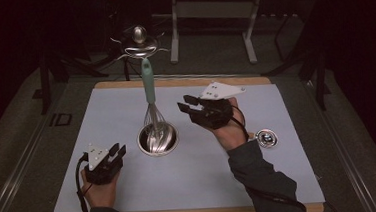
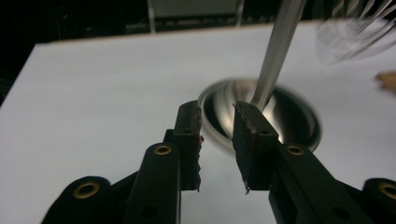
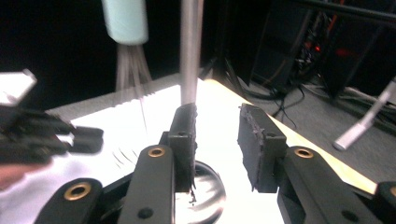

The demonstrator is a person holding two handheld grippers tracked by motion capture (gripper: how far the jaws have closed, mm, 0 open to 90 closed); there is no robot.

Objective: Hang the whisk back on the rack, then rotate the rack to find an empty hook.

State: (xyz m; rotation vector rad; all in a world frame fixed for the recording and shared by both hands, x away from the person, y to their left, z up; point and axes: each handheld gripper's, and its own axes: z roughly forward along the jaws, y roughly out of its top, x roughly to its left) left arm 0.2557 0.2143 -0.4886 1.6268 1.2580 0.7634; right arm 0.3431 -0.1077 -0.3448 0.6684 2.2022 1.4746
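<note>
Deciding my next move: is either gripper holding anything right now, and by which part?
Nothing is held. The left gripper and right gripper both stand open and empty beside the whisk, which hangs into the metal bowl.

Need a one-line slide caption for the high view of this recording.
A whisk hangs over a steel bowl on a pale mat, flanked by the open left hand-held gripper and right hand-held gripper.

The whisk (image 1: 150,101) has a mint-green handle over silver wires. The bowl (image 1: 157,138) is shiny silver. The worktop (image 1: 116,116) is pale blue-white with a tan wooden edge. Both claws (image 1: 114,152) (image 1: 188,103) are black, with grey plates and brass rivets.
</note>
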